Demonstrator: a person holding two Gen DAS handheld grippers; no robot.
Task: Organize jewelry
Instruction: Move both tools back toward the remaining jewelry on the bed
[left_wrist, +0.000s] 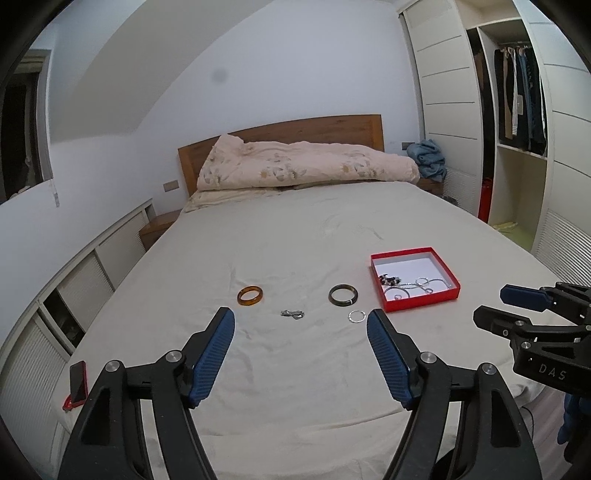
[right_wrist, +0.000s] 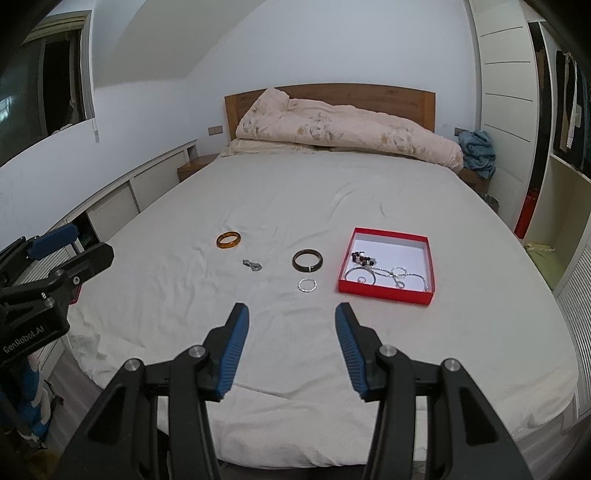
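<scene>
An amber bangle (left_wrist: 250, 295) (right_wrist: 228, 240), a small silver clasp piece (left_wrist: 292, 315) (right_wrist: 252, 264), a dark bangle (left_wrist: 343, 294) (right_wrist: 307, 260) and a thin silver ring (left_wrist: 357, 316) (right_wrist: 307, 285) lie on the white bed sheet. A red box (left_wrist: 421, 300) (right_wrist: 384, 291) to their right holds beads and silver chains. My left gripper (left_wrist: 301, 318) is open and empty, hovering short of the jewelry. My right gripper (right_wrist: 291, 312) is open and empty, just before the silver ring. Each gripper shows at the edge of the other's view.
A folded floral duvet (left_wrist: 306, 162) lies against the wooden headboard (left_wrist: 295, 129). A red phone (left_wrist: 78, 382) lies at the bed's left edge. An open wardrobe (left_wrist: 517, 110) stands to the right, low cabinets (left_wrist: 74, 280) to the left.
</scene>
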